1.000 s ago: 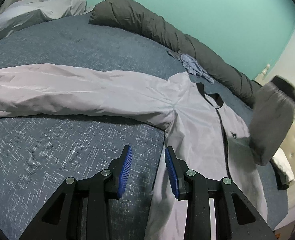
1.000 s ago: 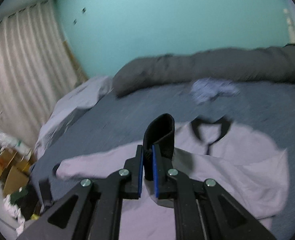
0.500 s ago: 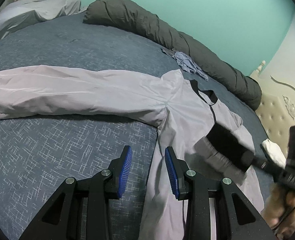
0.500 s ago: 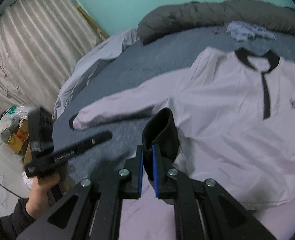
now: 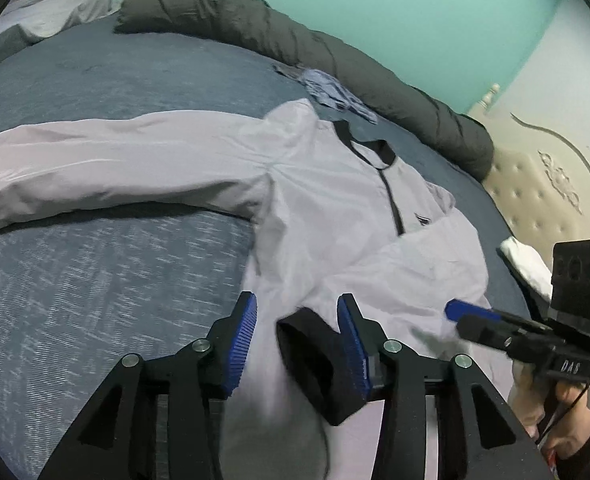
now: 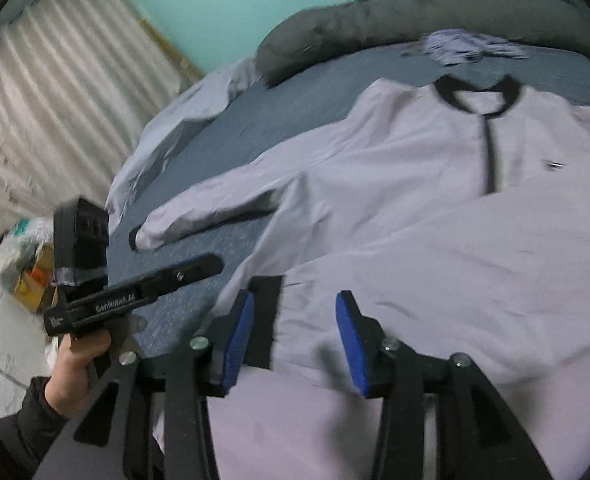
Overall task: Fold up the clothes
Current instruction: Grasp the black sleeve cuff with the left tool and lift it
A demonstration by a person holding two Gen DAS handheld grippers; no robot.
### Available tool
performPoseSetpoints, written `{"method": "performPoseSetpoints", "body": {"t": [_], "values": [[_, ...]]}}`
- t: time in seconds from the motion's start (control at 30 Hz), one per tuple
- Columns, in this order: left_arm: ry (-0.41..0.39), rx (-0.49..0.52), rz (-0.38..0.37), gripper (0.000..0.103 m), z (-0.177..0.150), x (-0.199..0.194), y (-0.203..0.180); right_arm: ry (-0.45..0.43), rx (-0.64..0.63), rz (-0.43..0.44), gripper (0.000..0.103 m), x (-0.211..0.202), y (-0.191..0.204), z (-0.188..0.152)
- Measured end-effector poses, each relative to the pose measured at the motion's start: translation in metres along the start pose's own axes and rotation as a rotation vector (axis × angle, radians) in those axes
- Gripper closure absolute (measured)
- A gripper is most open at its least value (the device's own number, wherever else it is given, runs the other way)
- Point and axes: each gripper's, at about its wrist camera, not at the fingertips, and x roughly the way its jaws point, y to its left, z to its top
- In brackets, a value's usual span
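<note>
Jacket (image 6: 395,168) lies front up on the bed (image 5: 95,264), collar toward the grey bolster (image 5: 295,40). One sleeve is folded across the body, its black cuff (image 5: 311,344) lying at the near hem. The other sleeve (image 5: 107,168) lies stretched out flat to the side.

Left hand-held gripper (image 5: 295,328): fingers spread, holding nothing; the cuff sits between them, touching or just beside the right-hand pad. Right hand-held gripper (image 6: 291,328): fingers spread, empty, poised over the folded sleeve, with the cuff at its left pad.

Progress, as judged: one sleeve fold is in place. Left to do: the outstretched sleeve, then the body folds.

Other clothes: a small bluish garment (image 5: 331,88) lies crumpled against the bolster, unfolded.

Containers: none on the bed. Boxes on the floor (image 6: 31,276) are too blurred to tell their contents.
</note>
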Motion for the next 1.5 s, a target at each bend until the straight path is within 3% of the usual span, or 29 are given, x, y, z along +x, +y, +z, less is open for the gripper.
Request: {"method": "performPoseSetpoints", "body": {"t": [0.33,0.6,1.07,1.23,1.43,1.47,1.5], "values": [[0.092,0.068,0.036,0.055,-0.016,0.032,-0.020,-0.025,0.135,-0.200,0.057,-0.029,-0.063,-0.029],[0.151,0.066,0.081,0.055,-0.022,0.052,-0.015,-0.068,0.198,-0.175,0.057,-0.034,-0.079,-0.047],[0.171,0.027,0.052,0.053,-0.025,0.052,-0.009,-0.120,0.221,-0.144,0.057,-0.043,-0.083,-0.055],[0.180,-0.018,-0.009,0.054,-0.026,0.052,-0.007,-0.127,0.232,-0.137,0.057,-0.045,-0.084,-0.057],[0.180,-0.042,-0.001,0.054,-0.024,0.056,-0.004,-0.132,0.237,-0.134,0.057,-0.045,-0.084,-0.057],[0.179,-0.033,-0.003,0.055,-0.024,0.057,-0.005,-0.132,0.237,-0.134,0.057,-0.045,-0.084,-0.057],[0.180,-0.026,-0.010,0.065,-0.023,0.059,-0.006,-0.132,0.236,-0.135,0.057,-0.045,-0.084,-0.057]]}}
